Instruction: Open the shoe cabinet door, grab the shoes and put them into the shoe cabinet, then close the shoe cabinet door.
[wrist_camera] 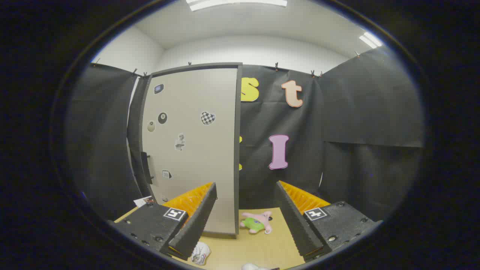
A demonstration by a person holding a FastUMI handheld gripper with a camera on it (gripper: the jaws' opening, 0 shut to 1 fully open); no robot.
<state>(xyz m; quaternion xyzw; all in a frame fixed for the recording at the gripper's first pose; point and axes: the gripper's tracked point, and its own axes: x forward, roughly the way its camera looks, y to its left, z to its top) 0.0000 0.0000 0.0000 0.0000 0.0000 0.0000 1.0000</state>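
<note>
A tall pale shoe cabinet (195, 150) with a dark frame stands on the table ahead of my left finger. Its door is shut, with stickers on it and a dark handle (146, 167) on its left edge. My gripper (245, 191) is open, with nothing between its fingers. A small white shoe (200, 254) lies on the tabletop just under the left finger (198, 213). Part of another white thing (250, 266) shows low between the fingers; I cannot tell what it is.
A pink and green plush toy (257, 222) lies on the wooden tabletop (258, 247) beyond the fingers, right of the cabinet's base. A card or paper (144, 201) lies by the cabinet's left foot. Black cloth walls close the booth.
</note>
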